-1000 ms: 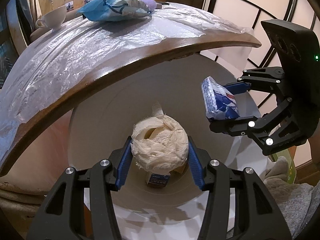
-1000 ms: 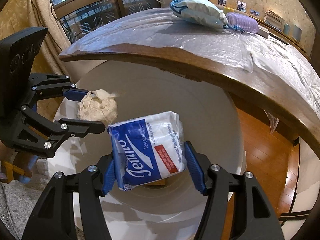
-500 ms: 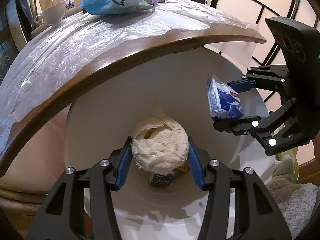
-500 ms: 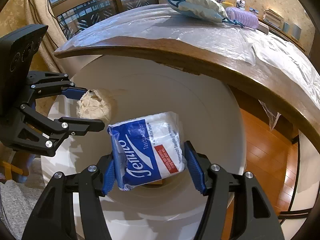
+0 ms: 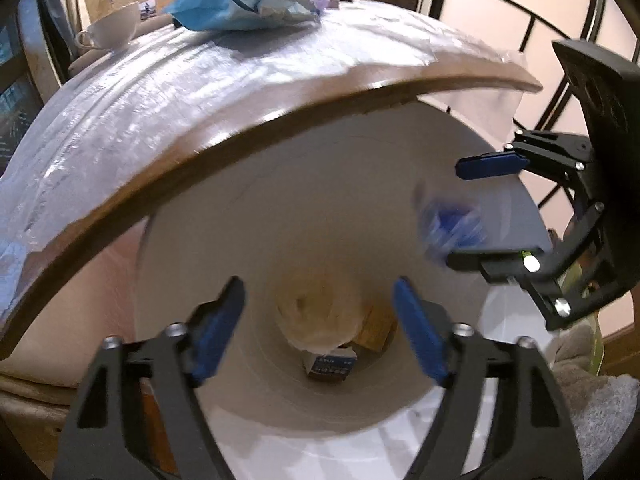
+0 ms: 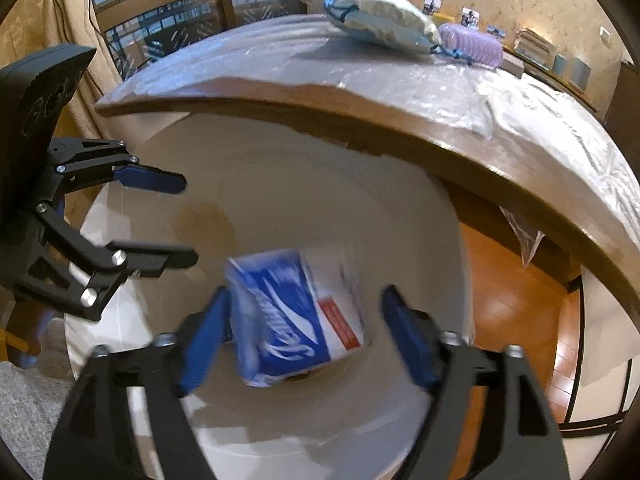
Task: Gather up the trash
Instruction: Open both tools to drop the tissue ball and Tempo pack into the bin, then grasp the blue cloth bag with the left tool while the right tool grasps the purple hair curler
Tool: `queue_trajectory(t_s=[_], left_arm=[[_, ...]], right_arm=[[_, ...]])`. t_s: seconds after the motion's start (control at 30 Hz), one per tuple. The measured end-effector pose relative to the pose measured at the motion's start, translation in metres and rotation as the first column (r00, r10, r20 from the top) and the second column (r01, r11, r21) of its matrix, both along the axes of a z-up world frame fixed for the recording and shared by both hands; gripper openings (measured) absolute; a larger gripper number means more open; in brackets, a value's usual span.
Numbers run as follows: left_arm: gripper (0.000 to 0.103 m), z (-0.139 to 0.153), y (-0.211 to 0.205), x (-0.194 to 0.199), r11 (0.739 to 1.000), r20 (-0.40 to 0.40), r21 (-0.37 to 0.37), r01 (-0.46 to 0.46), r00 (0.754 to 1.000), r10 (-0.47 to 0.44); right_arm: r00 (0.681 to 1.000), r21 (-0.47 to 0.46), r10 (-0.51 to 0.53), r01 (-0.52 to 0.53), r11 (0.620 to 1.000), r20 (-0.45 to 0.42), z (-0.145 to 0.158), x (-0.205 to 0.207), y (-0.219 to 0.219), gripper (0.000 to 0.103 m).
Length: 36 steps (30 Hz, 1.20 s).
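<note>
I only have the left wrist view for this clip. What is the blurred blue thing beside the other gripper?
Observer: The right wrist view shows a blue and white plastic tissue pack with a red patch on its face.
Reviewer: Is the right gripper gripping it?
Observer: No. The right gripper is open, its fingers spread wider than the pack.
Reviewer: Where is the pack, then?
Observer: It hangs tilted, motion-blurred, over the mouth of the round white bin.
</note>
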<state>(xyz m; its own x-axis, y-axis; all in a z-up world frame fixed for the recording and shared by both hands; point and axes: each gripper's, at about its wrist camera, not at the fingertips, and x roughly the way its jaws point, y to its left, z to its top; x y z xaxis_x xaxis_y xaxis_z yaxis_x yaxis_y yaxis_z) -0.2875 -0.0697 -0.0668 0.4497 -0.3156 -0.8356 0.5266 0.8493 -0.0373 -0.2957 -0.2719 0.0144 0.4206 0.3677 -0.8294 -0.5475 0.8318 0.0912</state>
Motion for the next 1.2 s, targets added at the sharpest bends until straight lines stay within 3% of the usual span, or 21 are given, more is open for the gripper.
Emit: queue_trajectory(t_s=[0.17,0.3,0.33,0.4,0.47,0.53,0.6,0.7,0.87,1.0,1.1,1.2], left_arm=[[0.081,0.008,0.005,0.000,1.000,0.000,-0.011,-0.005,1.000,0.005],[0.081,0.034,0.012,-0.010,0.999,0.058,-0.050,0.007,0.998,-0.004],[0.081,0.044,0.015,-0.012,0.998,0.081,-0.068,0.015,0.997,-0.010],[0.092,0.066,0.020,-0.013,0.994,0.133,-0.109,0.022,0.991,-0.007],[0.100,0.086,0.026,-0.010,0.989,0.198,-0.151,0.004,0.980,0.026],[0.101,0.105,0.029,0.004,0.984,0.257,-0.177,-0.033,0.963,0.079],[0.101,0.116,0.028,0.024,0.978,0.256,-0.201,-0.053,0.961,0.105],[0.101,0.127,0.026,0.064,0.966,0.201,-0.242,-0.087,0.970,0.138],[0.101,0.127,0.013,0.129,0.945,0.058,-0.303,-0.124,0.987,0.148],[0.101,0.113,0.006,0.168,0.941,-0.030,-0.291,-0.174,0.985,0.172],[0.101,0.097,0.010,0.202,0.917,-0.165,-0.333,-0.219,0.971,0.172],[0.101,0.078,0.017,0.232,0.876,-0.310,-0.385,-0.291,0.935,0.174]], right_arm=[[0.999,0.032,-0.018,0.017,0.999,0.029,0.013,-0.002,-0.005,0.084],[0.997,0.112,-0.029,0.020,0.993,0.076,0.038,-0.005,-0.021,0.086],[0.993,0.138,-0.051,0.036,0.990,0.104,0.050,-0.004,-0.028,0.091],[0.977,0.189,-0.125,0.092,0.978,0.170,0.075,0.005,-0.044,0.098],[0.955,0.212,-0.211,0.167,0.963,0.208,0.092,0.021,-0.058,0.099],[0.935,0.187,-0.254,0.211,0.959,0.246,0.103,0.043,-0.065,0.099],[0.921,0.110,-0.246,0.223,0.969,0.303,0.107,0.067,-0.063,0.099],[0.908,0.013,-0.228,0.239,0.971,0.350,0.108,0.110,-0.060,0.099],[0.957,0.008,-0.161,0.164,0.986,0.241,0.093,0.173,-0.056,0.099],[0.962,-0.038,-0.125,0.138,0.990,0.242,0.084,0.202,-0.041,0.099],[0.970,-0.040,-0.093,0.105,0.994,0.225,0.080,0.218,-0.033,0.099],[0.970,-0.071,-0.067,0.086,0.994,0.234,0.077,0.228,-0.025,0.099]])
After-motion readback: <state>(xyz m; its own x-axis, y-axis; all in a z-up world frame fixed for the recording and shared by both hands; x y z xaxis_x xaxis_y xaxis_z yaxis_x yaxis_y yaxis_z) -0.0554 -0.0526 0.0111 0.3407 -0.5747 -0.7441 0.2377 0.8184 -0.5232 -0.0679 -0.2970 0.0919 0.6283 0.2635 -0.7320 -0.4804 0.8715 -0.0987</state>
